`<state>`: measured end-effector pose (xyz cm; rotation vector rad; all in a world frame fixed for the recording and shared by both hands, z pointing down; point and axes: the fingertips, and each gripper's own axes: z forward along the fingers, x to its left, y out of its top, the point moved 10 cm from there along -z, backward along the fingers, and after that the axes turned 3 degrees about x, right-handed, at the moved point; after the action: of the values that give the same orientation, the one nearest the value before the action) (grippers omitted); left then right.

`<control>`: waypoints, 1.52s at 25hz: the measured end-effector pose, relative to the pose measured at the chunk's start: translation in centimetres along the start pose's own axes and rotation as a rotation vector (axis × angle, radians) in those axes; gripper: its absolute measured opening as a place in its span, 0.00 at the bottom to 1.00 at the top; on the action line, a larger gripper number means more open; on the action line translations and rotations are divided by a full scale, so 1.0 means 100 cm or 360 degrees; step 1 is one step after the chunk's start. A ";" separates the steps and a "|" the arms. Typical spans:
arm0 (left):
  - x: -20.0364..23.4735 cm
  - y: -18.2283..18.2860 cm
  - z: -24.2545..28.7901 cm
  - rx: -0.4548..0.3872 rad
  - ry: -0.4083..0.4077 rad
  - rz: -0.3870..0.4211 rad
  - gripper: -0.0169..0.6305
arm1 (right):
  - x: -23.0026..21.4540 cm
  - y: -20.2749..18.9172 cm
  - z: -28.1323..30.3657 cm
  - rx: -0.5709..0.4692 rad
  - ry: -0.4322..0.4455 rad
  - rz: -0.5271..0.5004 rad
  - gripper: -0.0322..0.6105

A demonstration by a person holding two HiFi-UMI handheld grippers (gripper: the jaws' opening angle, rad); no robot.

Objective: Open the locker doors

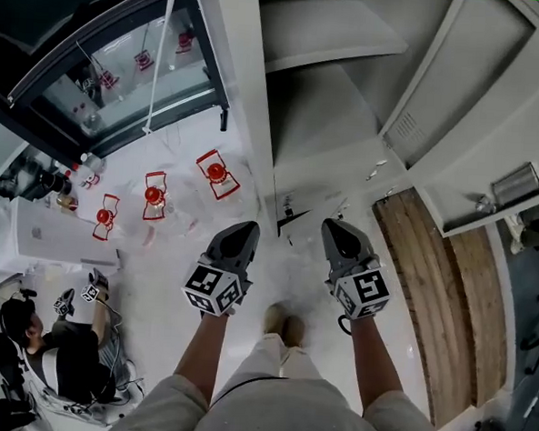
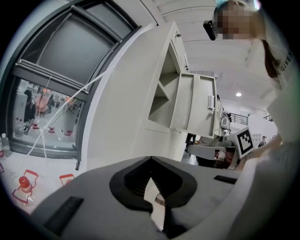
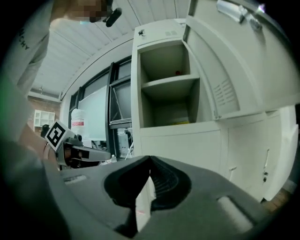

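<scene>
Locker (image 1: 321, 113) ahead, window (image 1: 115, 64) to its left.
Door (image 1: 459, 94) hangs open on locker's right; shelf (image 3: 169, 80) inside, halfway up; seated person (image 1: 65, 357) far left, well apart from locker.

1. Three red lanterns (image 1: 153, 195) stand in a row on the white floor (image 1: 175, 277), far left.
2. A window (image 1: 115, 64) lies beyond them.
3. A person (image 1: 60, 357) sits near left.
4. A strip of wooden flooring (image 1: 433, 302) runs along the right.
</scene>
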<state>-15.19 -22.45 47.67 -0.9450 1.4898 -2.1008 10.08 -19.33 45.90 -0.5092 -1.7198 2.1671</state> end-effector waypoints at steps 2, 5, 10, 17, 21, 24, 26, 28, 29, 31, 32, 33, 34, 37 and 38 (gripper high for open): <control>0.007 -0.018 0.008 0.0030 0.0013 -0.0028 0.02 | -0.001 -0.019 0.017 0.0047 0.0047 0.0022 0.05; 0.020 -0.038 0.019 0.0061 0.0026 -0.0062 0.02 | -0.002 -0.046 0.043 0.0112 0.0101 0.0053 0.06; 0.038 -0.064 0.039 0.0068 0.0049 -0.0120 0.02 | -0.006 -0.085 0.084 0.0201 0.0166 0.0088 0.12; 0.053 -0.095 0.064 0.0059 0.0060 -0.0176 0.02 | -0.011 -0.125 0.136 0.0247 0.0211 0.0067 0.22; 0.056 -0.109 0.071 0.0059 0.0058 -0.0192 0.02 | -0.013 -0.138 0.157 0.0261 0.0207 0.0030 0.26; 0.058 -0.117 0.072 0.0057 0.0053 -0.0194 0.02 | -0.013 -0.142 0.169 0.0232 0.0235 -0.0007 0.28; 0.059 -0.120 0.070 0.0054 0.0059 -0.0197 0.02 | -0.011 -0.143 0.175 0.0216 0.0248 -0.0026 0.29; 0.059 -0.124 0.066 0.0057 0.0071 -0.0201 0.02 | -0.009 -0.144 0.177 0.0206 0.0250 -0.0029 0.29; 0.060 -0.125 0.064 0.0059 0.0076 -0.0202 0.02 | -0.008 -0.145 0.178 0.0201 0.0246 -0.0025 0.30; 0.061 -0.127 0.060 0.0062 0.0084 -0.0202 0.02 | -0.007 -0.147 0.177 0.0192 0.0236 -0.0019 0.31; 0.062 -0.127 0.057 0.0061 0.0087 -0.0200 0.02 | -0.006 -0.147 0.177 0.0190 0.0233 -0.0019 0.31; 0.063 -0.126 0.055 0.0059 0.0089 -0.0198 0.02 | -0.005 -0.147 0.176 0.0192 0.0229 -0.0022 0.31; 0.064 -0.126 0.053 0.0056 0.0089 -0.0195 0.02 | -0.004 -0.147 0.174 0.0196 0.0226 -0.0027 0.31; 0.064 -0.126 0.048 0.0051 0.0085 -0.0187 0.02 | 0.000 -0.148 0.166 0.0208 0.0214 -0.0046 0.31; 0.063 -0.126 0.048 0.0056 0.0083 -0.0185 0.02 | 0.001 -0.149 0.162 0.0210 0.0206 -0.0050 0.31</control>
<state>-15.33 -25.31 62.32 -0.9931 1.4503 -2.2423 2.86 -29.94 63.82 -0.5695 -1.4969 2.1573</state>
